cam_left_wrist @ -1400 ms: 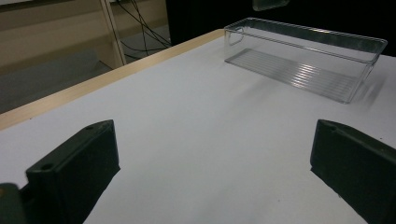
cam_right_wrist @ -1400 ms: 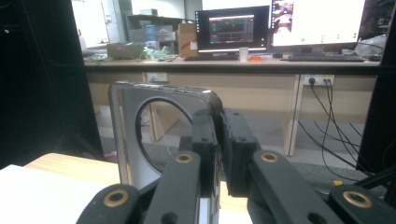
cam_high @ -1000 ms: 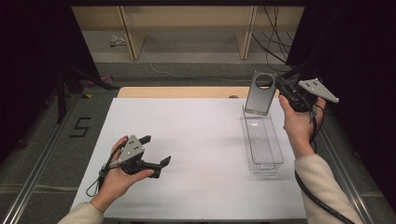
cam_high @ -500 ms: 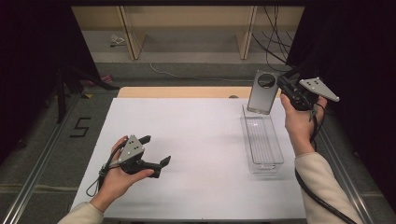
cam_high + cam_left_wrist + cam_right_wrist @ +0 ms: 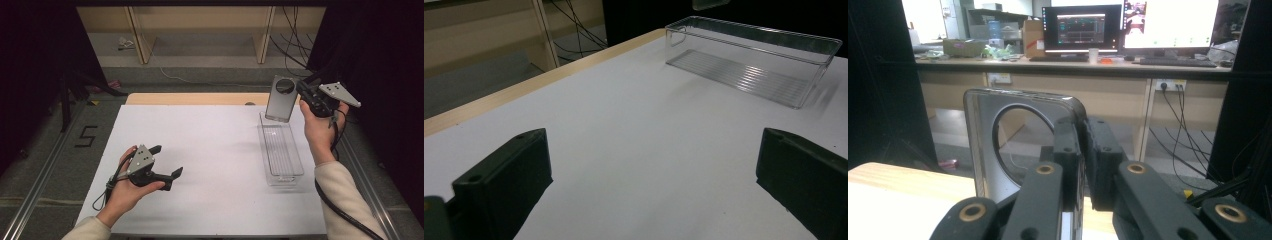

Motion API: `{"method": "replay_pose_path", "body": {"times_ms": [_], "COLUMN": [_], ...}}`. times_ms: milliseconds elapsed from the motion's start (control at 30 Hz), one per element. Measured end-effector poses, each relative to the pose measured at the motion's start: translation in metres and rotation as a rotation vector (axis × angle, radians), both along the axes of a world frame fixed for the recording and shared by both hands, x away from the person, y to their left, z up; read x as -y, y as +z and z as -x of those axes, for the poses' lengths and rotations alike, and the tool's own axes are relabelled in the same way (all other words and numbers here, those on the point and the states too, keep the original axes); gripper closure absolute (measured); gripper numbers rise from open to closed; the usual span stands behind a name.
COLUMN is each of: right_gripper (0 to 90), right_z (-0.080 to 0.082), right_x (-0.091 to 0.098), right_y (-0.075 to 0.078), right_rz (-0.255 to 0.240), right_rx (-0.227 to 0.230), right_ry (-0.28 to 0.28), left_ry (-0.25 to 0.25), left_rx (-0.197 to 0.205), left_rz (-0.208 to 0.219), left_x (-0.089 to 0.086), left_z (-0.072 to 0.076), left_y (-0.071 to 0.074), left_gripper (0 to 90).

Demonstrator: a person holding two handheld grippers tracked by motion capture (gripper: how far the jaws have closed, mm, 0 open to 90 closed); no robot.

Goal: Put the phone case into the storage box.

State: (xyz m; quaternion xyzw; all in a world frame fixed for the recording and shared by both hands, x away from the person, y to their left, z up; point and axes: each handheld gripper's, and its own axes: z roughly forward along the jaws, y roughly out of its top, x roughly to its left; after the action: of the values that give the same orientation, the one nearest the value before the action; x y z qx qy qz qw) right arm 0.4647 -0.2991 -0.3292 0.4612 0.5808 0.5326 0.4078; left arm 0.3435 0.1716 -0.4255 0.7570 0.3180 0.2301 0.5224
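At left of the white table (image 5: 215,150), left gripper (image 5: 167,162) rests in the hand with jaws wide apart and nothing between them; right of centre sits the clear plastic bin (image 5: 281,150), and above its far end the right gripper (image 5: 300,90) is clamped on one edge of a silver phone (image 5: 280,99), held upright and off the table. Risk: the edge grip is narrow, so the phone may pivot or slip and strike the bin rim. Legible writing: a "5" on the floor (image 5: 86,136); no brand is readable on the phone.

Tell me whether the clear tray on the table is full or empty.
Empty: the clear tray shows only its ribbed bottom; the phone hangs above its far end, clamped in the right tool.
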Motion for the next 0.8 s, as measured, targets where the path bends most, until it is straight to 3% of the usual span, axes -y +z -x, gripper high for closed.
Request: {"method": "replay_pose_path", "body": {"times_ms": [800], "right_gripper": [85.1], "right_z": [-0.012], "right_x": [0.002], "right_y": [-0.006], "right_rz": [0.009], "right_rx": [-0.012], "right_ry": [-0.019], "left_ry": [-0.001], "left_rx": [-0.004], "left_rz": [0.0], "left_x": [0.0], "left_z": [0.0], "left_y": [-0.001], "left_gripper": [0.8]}}
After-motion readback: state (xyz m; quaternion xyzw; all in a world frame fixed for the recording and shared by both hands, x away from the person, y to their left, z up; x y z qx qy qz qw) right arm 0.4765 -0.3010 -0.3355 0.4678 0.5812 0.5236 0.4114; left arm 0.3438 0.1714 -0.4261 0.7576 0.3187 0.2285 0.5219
